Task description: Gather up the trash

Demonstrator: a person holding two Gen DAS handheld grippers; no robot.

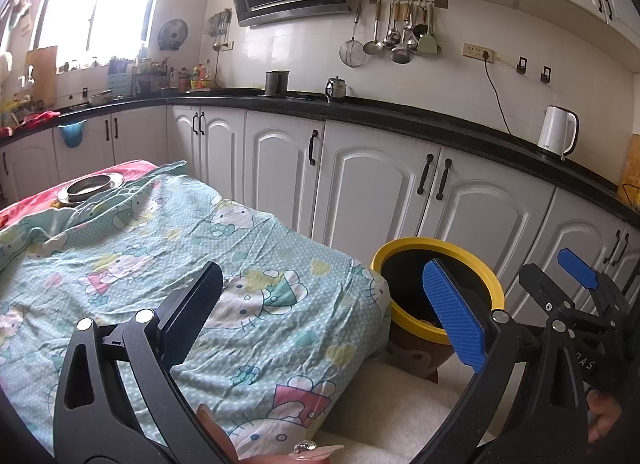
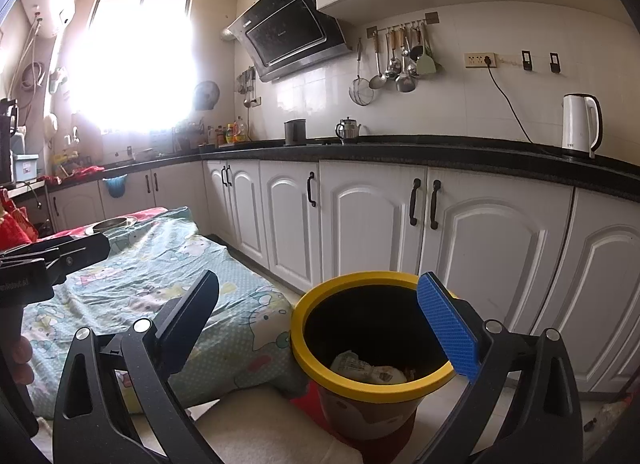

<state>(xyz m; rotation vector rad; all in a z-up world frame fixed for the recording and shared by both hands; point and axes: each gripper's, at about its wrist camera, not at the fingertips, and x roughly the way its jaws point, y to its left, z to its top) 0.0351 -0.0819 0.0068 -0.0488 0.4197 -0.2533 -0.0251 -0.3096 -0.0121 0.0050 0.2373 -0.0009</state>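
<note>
A bin with a yellow rim and a brown cartoon body stands just off the table's right end. Crumpled paper trash lies inside it. My right gripper hangs open above the bin's mouth, its blue pad over the right rim, with nothing between the fingers. My left gripper is open over the corner of the cartoon-print cloth, also holding nothing. In the left wrist view the right gripper shows at the far right, beyond the bin.
A metal bowl sits at the table's far end. White cabinets under a black counter run behind the bin, with a white kettle on top. A pale cushion lies below the bin.
</note>
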